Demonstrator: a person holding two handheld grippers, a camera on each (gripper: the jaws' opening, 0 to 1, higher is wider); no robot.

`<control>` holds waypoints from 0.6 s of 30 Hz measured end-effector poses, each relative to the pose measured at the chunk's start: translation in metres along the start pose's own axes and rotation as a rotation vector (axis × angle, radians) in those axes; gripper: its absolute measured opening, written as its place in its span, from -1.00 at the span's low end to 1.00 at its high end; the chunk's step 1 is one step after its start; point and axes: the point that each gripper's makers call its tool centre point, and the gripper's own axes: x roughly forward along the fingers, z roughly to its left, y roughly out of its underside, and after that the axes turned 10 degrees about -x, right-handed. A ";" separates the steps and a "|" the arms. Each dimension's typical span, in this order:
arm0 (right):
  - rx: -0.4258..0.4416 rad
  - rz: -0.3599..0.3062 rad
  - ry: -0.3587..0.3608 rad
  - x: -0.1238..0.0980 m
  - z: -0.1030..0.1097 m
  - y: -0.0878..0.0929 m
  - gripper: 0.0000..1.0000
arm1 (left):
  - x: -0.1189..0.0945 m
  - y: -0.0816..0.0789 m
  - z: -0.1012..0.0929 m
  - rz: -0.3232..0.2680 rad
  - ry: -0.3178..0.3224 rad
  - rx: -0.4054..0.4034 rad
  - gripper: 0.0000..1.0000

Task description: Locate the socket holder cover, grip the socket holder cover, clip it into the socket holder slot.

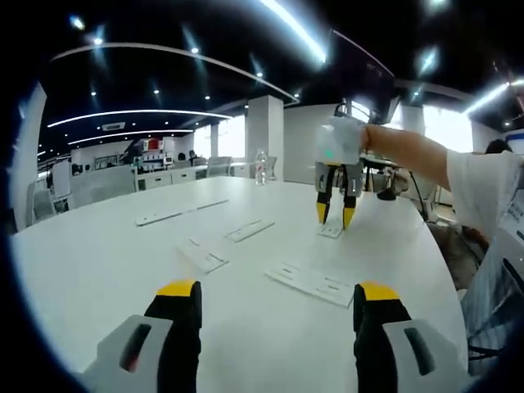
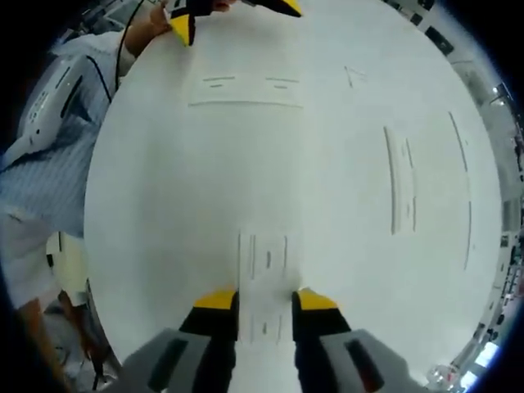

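Observation:
A small white socket holder cover [image 2: 264, 260] lies flat on the white table [image 2: 164, 205], near its edge. My right gripper [image 2: 267, 300] stands over it, its yellow-tipped jaws pressed against the cover's two long sides. In the left gripper view the same right gripper [image 1: 336, 215] points straight down onto that cover [image 1: 330, 232], held by a person's arm [image 1: 409, 151]. A wider white socket holder [image 1: 315, 284] lies nearer, just ahead of my left gripper [image 1: 277, 290], which is wide open with nothing in it. The left gripper [image 2: 233, 11] also shows beyond the holder [image 2: 246, 88].
Several more white strips lie around the table: a small one [image 1: 203, 256], a longer one [image 1: 250, 230] and a thin long one [image 1: 180, 213]. A water bottle [image 1: 260, 166] stands at the far edge. The person's striped sleeve [image 2: 41, 164] is beside the table edge.

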 end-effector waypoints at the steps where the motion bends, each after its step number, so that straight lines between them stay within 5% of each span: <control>1: -0.001 -0.001 0.000 0.000 0.000 0.000 -0.46 | 0.000 0.000 0.000 0.001 0.000 0.000 0.51; 18: -0.014 0.020 0.002 -0.001 0.001 0.004 -0.49 | 0.001 0.002 0.003 0.012 -0.007 0.000 0.50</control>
